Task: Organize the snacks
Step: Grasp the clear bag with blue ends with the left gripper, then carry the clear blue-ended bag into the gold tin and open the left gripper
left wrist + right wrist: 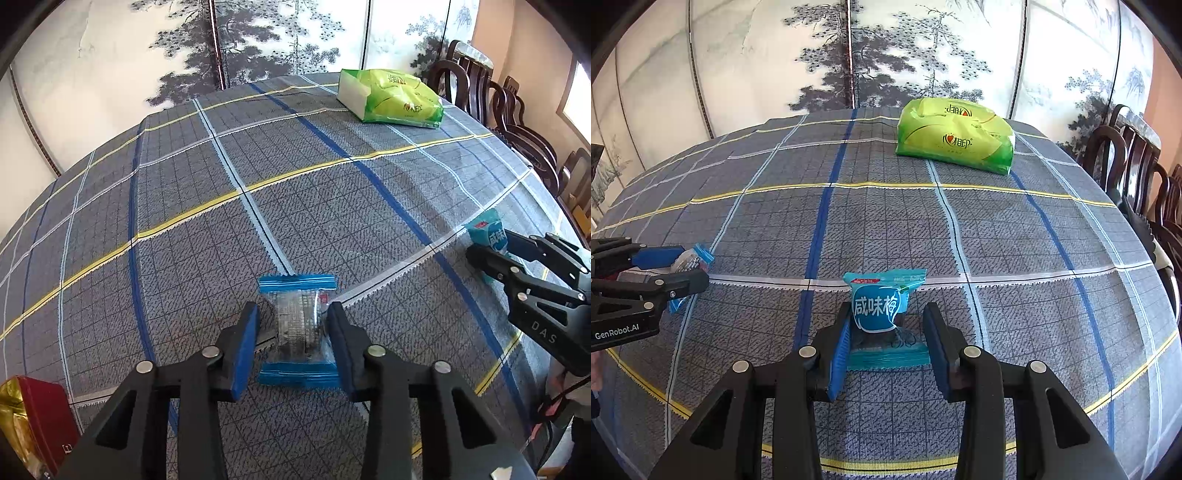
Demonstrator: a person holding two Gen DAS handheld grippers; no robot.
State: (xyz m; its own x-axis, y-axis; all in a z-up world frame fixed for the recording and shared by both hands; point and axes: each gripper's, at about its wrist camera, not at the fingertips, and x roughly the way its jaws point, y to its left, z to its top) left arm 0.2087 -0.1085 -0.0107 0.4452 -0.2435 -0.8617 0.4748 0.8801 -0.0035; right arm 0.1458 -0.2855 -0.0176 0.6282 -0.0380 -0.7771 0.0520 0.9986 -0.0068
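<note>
Red box (44, 417) with gold foil inside: far left and nearest the viewer, well apart from the green tissue pack (395, 98), diagonally across the plaid tablecloth (184, 184) from it. Left gripper (292, 314): well in front of the tissue pack and off to its left, angled down at the cloth, blue pads pinched on the two sides of a clear snack packet (295, 325). Clear snack packet: transparent wrapper with blue sealed ends, dark round contents, held lengthwise between the left pads, one blue end pointing toward the tissue pack and the other toward the viewer; cannot tell whether resting on the cloth or lifted just off it. Right gripper (887, 314): to the right of the left gripper, well apart from the tissue pack and almost straight in front of it, closed on a teal snack packet (875, 310). Teal snack packet: white characters on a blue panel, standing upright between the right pads, left pad tight against its side, lower seal reaching across to the right pad, top seal facing the tissue pack. Green tissue pack: lying flat at the far side of the cloth, touched by neither gripper. Painted folding screen (258, 37): just behind the tissue pack. Dark wooden chairs (517, 122): beside the table, to the right of the tissue pack.
</note>
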